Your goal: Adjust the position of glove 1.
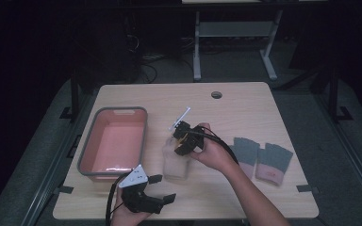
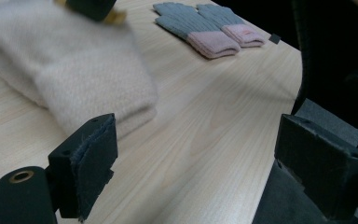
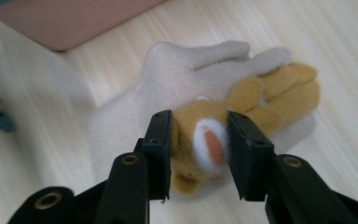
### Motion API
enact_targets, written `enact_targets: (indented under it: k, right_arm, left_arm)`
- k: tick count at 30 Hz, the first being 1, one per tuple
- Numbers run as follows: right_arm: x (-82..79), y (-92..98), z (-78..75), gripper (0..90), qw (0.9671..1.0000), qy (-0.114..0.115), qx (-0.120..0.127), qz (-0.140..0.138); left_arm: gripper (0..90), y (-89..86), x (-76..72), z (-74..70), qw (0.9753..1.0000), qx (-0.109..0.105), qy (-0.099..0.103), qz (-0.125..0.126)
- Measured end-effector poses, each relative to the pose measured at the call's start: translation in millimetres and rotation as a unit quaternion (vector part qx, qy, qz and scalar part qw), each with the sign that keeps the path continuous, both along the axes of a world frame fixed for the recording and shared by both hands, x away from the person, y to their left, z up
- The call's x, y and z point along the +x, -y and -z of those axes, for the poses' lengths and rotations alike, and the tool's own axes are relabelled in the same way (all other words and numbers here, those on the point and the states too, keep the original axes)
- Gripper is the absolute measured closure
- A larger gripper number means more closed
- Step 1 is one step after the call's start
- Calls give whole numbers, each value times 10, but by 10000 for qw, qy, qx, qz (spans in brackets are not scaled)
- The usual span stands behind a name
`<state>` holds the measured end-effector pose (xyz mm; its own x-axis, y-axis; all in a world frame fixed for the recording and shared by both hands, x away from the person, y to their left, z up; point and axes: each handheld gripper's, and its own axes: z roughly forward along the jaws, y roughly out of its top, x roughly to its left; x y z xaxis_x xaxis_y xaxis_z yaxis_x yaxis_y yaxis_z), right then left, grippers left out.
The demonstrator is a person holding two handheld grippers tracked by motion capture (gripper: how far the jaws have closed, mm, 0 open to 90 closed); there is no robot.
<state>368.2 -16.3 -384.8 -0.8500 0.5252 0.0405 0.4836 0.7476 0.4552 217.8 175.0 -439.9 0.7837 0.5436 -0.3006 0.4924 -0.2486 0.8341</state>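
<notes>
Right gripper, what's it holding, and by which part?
The right gripper is shut on the yellow glove, by its cuff end with the white and orange patch; that glove lies on a cream glove. The left gripper is open, holding nothing.

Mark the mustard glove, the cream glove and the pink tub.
Mustard fleece glove (image 3: 200, 140): right gripper view, palm patch area.
Cream knitted glove (image 2: 74, 70): left gripper view, cuff.
Pink plastic tub with grey rim (image 1: 143, 134): high view, right rim.
</notes>
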Motion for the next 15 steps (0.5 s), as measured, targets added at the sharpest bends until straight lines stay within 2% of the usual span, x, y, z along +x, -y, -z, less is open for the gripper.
enact_targets:
  k: [2,5,6,8,11,15]
  right_arm:
    - [22,-7,56,616,10000,-62,-20,-2]
    - [62,-30,240,591,9995,-249,-194,5]
    - [68,-22,298,574,9995,-240,-183,35]
    - [73,-6,300,568,9996,-255,-106,68]
    - [73,51,252,499,9995,-275,92,140]
    - [51,72,189,473,9996,-142,220,132]
  left_arm:
    - [132,-7,0,-2,10000,30,0,15]
    - [132,-12,4,-2,10000,48,6,28]
    - [132,-11,4,-1,10000,44,6,26]
    - [132,-10,5,0,10000,40,2,30]
    - [132,-1,7,3,10000,58,10,35]
    - [134,4,5,9,10000,60,41,30]
